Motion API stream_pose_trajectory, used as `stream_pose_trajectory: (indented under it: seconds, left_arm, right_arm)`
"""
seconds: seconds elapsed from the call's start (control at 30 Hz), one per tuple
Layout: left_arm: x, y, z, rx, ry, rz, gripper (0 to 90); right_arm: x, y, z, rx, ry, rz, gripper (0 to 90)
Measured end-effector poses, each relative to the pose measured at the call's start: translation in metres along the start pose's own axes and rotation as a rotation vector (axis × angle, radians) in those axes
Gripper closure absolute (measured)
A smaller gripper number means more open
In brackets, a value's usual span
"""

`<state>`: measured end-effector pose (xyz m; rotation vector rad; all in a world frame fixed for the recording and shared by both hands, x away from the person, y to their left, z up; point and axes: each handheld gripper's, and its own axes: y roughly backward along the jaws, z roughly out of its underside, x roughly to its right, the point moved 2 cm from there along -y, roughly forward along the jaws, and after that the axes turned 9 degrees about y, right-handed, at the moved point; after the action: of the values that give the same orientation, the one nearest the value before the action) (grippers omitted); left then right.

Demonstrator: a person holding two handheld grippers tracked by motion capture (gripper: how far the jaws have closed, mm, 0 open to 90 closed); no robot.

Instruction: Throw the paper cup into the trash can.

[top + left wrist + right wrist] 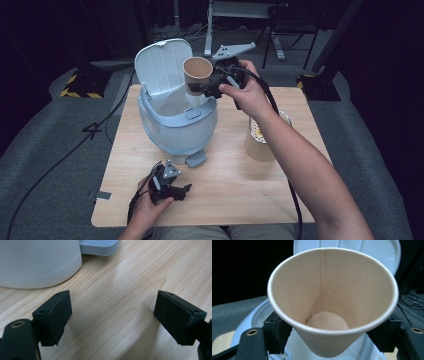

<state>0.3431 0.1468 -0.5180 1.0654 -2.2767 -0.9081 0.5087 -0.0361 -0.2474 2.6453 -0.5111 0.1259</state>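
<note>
A tan paper cup (pixel 197 72) (pixel 332 297) hangs empty and upright in the air, with my right gripper (pixel 204 89) (pixel 332 337) shut on its lower wall. It is above the back rim of a pale blue pedal bin (pixel 177 130) whose lid (pixel 162 65) (pixel 362 245) stands raised. My left gripper (pixel 184 190) (pixel 112 317) rests low over the wooden table (pixel 240 190) near its front edge, open, with bare wood between the pads. The bin's wall (pixel 37 262) and its foot pedal (pixel 98 246) lie just beyond it.
A second tan paper cup (pixel 260 142) stands on the table's right side, partly behind the person's right forearm. Cables trail off the left side over the grey floor. Dark stands and table legs lie beyond the far edge.
</note>
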Motion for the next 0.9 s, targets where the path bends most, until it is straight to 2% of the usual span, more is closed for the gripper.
stream_pose_trajectory:
  seconds: [0.1,0.27,0.4,0.57,0.63,0.67,0.7,0.73,0.77,0.8,0.83,0.9]
  left_arm:
    - [0.0,0.0,0.0,-0.001,-0.002,0.001,15.3]
    - [-0.001,-0.001,-0.001,0.0,-0.005,0.002,15.3]
    - [-0.001,-0.001,-0.001,0.0,-0.004,0.002,15.3]
    - [-0.001,-0.001,-0.001,-0.001,-0.005,0.002,15.3]
    - [-0.001,-0.001,-0.001,-0.001,-0.005,0.002,15.3]
    - [-0.001,-0.001,-0.001,-0.001,-0.005,0.002,15.3]
    - [-0.001,-0.001,-0.001,-0.001,-0.005,0.002,15.3]
    - [-0.001,-0.001,-0.001,-0.001,-0.005,0.002,15.3]
    - [-0.001,-0.001,-0.001,-0.001,-0.005,0.002,15.3]
    - [-0.001,-0.001,-0.001,-0.001,-0.005,0.002,15.3]
    - [-0.001,-0.001,-0.001,-0.001,-0.005,0.002,15.3]
    - [-0.001,-0.001,-0.001,-0.001,-0.006,0.002,15.3]
  right_arm:
    - [-0.002,-0.006,-0.001,0.006,-0.004,0.004,28.1]
    - [-0.01,-0.026,-0.001,-0.023,-0.008,-0.018,28.2]
    - [-0.014,-0.035,-0.002,-0.039,-0.005,-0.029,28.1]
    - [-0.018,-0.047,-0.003,-0.091,0.01,-0.04,28.0]
    - [-0.019,-0.051,-0.004,-0.11,0.005,-0.053,27.7]
    - [-0.02,-0.054,-0.003,-0.132,-0.001,-0.084,27.1]
    - [-0.02,-0.054,-0.003,-0.132,-0.001,-0.084,27.1]
    - [-0.022,-0.057,-0.002,-0.132,0.014,-0.088,17.7]
    - [-0.024,-0.058,-0.002,-0.134,0.02,-0.091,12.7]
    - [-0.024,-0.058,-0.002,-0.134,0.02,-0.091,12.7]
    - [-0.024,-0.058,-0.002,-0.134,0.036,-0.076,18.8]
    - [-0.024,-0.058,-0.003,-0.13,0.021,-0.05,14.5]
